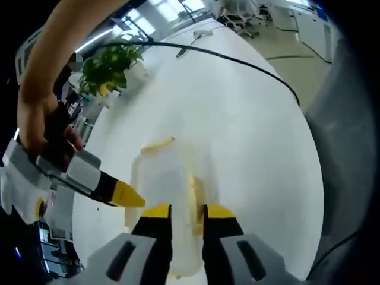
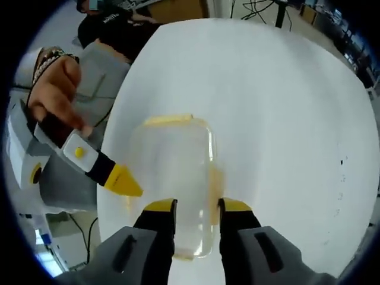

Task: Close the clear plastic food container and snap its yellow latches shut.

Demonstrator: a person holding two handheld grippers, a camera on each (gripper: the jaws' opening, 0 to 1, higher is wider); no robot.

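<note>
The clear plastic food container lies on the white table with its lid on top. A yellow latch shows at its far end and another along its right side. My left gripper hovers over the near end of the container, jaws a narrow gap apart, the side latch between them. My right gripper stands the same way over the near edge, jaws slightly apart. Each gripper reaches into the other's view from the left, its yellow tip at the container's left side.
The round white table has bare room on the right. A potted plant and a black cable lie at its far side. A person in dark clothes is beyond the table's edge.
</note>
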